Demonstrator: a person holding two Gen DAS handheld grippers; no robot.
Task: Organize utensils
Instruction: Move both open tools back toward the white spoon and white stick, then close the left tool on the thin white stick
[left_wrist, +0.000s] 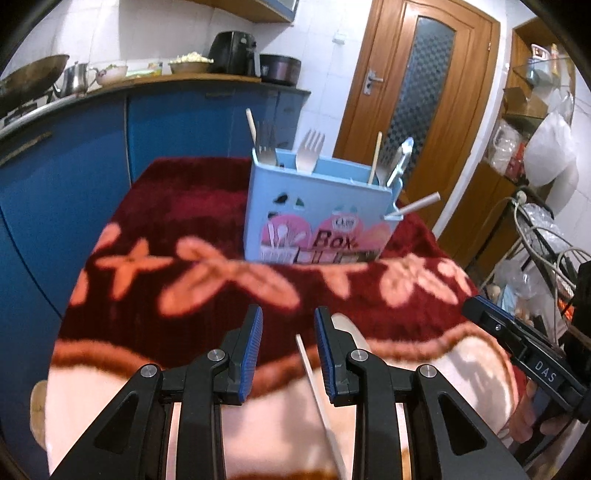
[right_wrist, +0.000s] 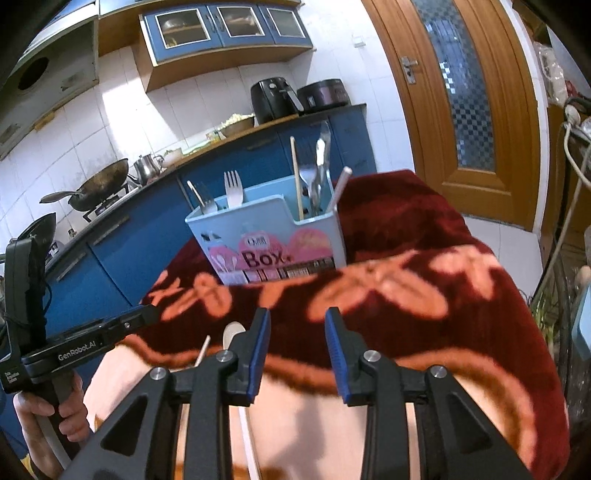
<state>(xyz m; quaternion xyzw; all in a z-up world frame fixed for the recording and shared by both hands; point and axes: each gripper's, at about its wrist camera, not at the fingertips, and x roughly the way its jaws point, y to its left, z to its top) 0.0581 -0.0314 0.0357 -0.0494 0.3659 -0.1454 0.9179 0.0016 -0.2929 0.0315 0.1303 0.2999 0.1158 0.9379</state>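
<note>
Through the left wrist camera I see the bench (left_wrist: 192, 206) draped in a dark red blanket with salmon flowers and a pale border. Behind it run blue kitchen cabinets (left_wrist: 74, 173) under a counter carrying a wok (left_wrist: 29, 79), a steel kettle (left_wrist: 75, 78), an air fryer (left_wrist: 232, 51) and a dark cooker pot (left_wrist: 279, 68). A wooden door (left_wrist: 417, 96) stands at the right. The light blue utensil box (left_wrist: 317, 218) sits mid-bench, holding forks (left_wrist: 311, 149) and a chopstick (left_wrist: 376, 158). My left claw (left_wrist: 288, 332) stands open with nothing gripped; a loose chopstick (left_wrist: 317, 391) lies on the pale border between its fingers, and a white spoon (left_wrist: 345, 325) is partly hidden behind the right finger.

From the right wrist camera, the same box (right_wrist: 273, 236) stands ahead on the blanket, the blue cabinets (right_wrist: 221, 170) and tiled wall (right_wrist: 122, 122) beyond, the door (right_wrist: 461, 99) to the right. My right claw (right_wrist: 297, 332) is open and empty over the blanket. Just left of it lie the spoon (right_wrist: 232, 330) and the chopstick (right_wrist: 202, 350), and the left claw's body reaches in from the left edge, close beside them.
</note>
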